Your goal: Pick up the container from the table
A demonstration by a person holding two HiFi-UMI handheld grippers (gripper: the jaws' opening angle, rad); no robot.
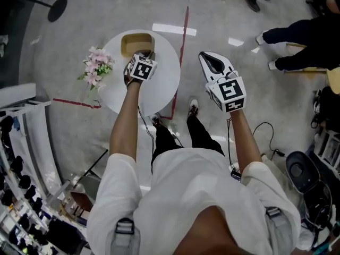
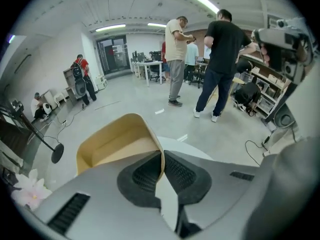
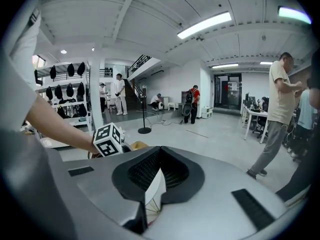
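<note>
A tan, open-topped container [image 1: 137,42] is over the far part of the round white table [image 1: 159,92]. My left gripper [image 1: 147,54] is shut on its near right wall. In the left gripper view the thin wall of the container [image 2: 115,141] runs between the two dark pads [image 2: 145,176], which press on it. I cannot tell whether its base still touches the table. My right gripper [image 1: 209,58] hangs to the right of the table over the floor, shut with nothing in it. In the right gripper view its jaws [image 3: 159,156] meet at the tip.
A bunch of pink flowers [image 1: 96,67] sits at the table's left edge. Red tape lines [image 1: 184,33] cross the grey floor. A round stand base [image 1: 57,8] lies at the far left. People [image 2: 220,64] stand beyond the table, and shelving [image 1: 21,158] is at the left.
</note>
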